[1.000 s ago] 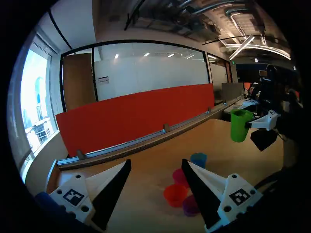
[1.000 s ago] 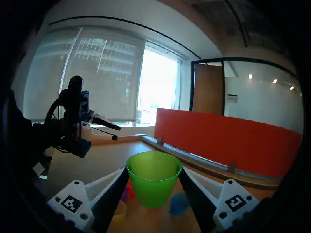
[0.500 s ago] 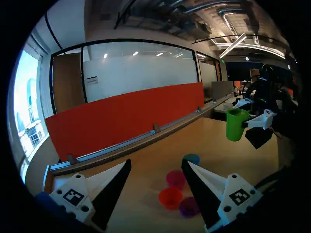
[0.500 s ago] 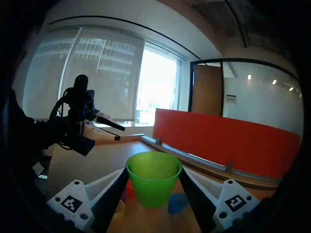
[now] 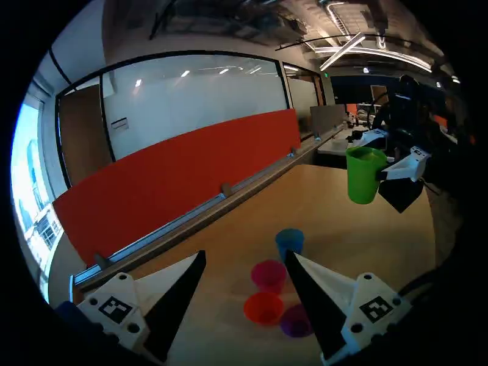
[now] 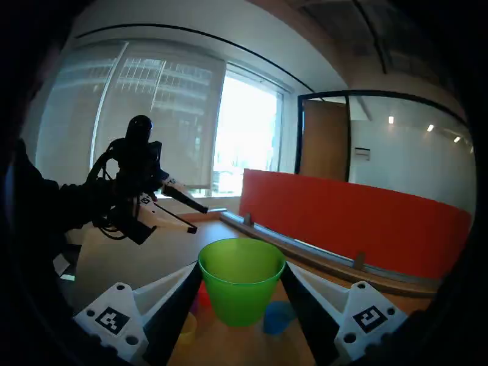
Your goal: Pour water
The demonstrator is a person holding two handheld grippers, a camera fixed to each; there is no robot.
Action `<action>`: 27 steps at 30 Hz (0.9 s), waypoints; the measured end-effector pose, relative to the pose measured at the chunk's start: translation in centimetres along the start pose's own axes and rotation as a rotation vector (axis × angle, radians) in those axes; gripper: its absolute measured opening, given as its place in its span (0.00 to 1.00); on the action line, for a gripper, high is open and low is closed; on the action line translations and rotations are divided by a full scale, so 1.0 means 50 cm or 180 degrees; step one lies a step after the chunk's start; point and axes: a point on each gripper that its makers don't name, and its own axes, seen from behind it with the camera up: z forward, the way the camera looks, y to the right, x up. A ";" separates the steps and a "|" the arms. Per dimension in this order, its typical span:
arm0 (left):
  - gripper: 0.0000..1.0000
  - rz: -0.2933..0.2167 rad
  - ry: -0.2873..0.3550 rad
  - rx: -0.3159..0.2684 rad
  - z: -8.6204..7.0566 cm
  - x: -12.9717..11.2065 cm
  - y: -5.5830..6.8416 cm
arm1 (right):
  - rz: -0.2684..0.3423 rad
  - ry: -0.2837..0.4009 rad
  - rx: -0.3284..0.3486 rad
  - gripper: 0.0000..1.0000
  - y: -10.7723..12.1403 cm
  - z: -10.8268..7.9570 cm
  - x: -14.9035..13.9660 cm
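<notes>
A green cup (image 6: pixel 241 293) stands upright between my right gripper's (image 6: pixel 241 266) fingers, which are shut on its sides; its inside looks empty. In the left gripper view the same green cup (image 5: pixel 364 175) hangs in the air at the far right, above the wooden table (image 5: pixel 341 213), held by the right gripper (image 5: pixel 385 177). My left gripper (image 5: pixel 244 255) is open with nothing between its fingers. Below it on the table sit a blue cup (image 5: pixel 289 239), a pink cup (image 5: pixel 268 274), an orange cup (image 5: pixel 263 307) and a purple cup (image 5: pixel 296 320). The left gripper (image 6: pixel 201 221) appears raised at left, open.
An orange partition (image 5: pixel 171 177) with a metal rail (image 5: pixel 201 213) runs along the table's far edge. Glass walls and a wooden door (image 6: pixel 324 140) stand behind it. Bright windows (image 6: pixel 244 140) are at the side. Small cups (image 6: pixel 277 316) sit under the green cup.
The left gripper rose and tipped downward, so the small cups sit more fully between its fingers. The right gripper still holds the green cup almost in place.
</notes>
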 end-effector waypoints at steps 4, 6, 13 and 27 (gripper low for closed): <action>0.96 -0.0004 -0.0044 -0.0069 0.024 -0.004 0.007 | 0.0006 0.0001 0.0001 0.92 0.000 -0.002 0.002; 0.96 -0.0012 -0.0052 -0.0100 0.036 -0.005 0.011 | 0.0003 -0.0002 -0.0002 0.92 0.000 -0.003 0.003; 0.96 -0.0015 -0.0097 -0.0199 0.069 -0.012 0.023 | -0.0009 -0.0031 -0.0039 0.92 0.003 -0.014 0.003; 0.96 0.0039 -0.0166 -0.0464 0.125 -0.018 0.055 | -0.0013 -0.0087 -0.0082 0.92 0.000 -0.031 -0.005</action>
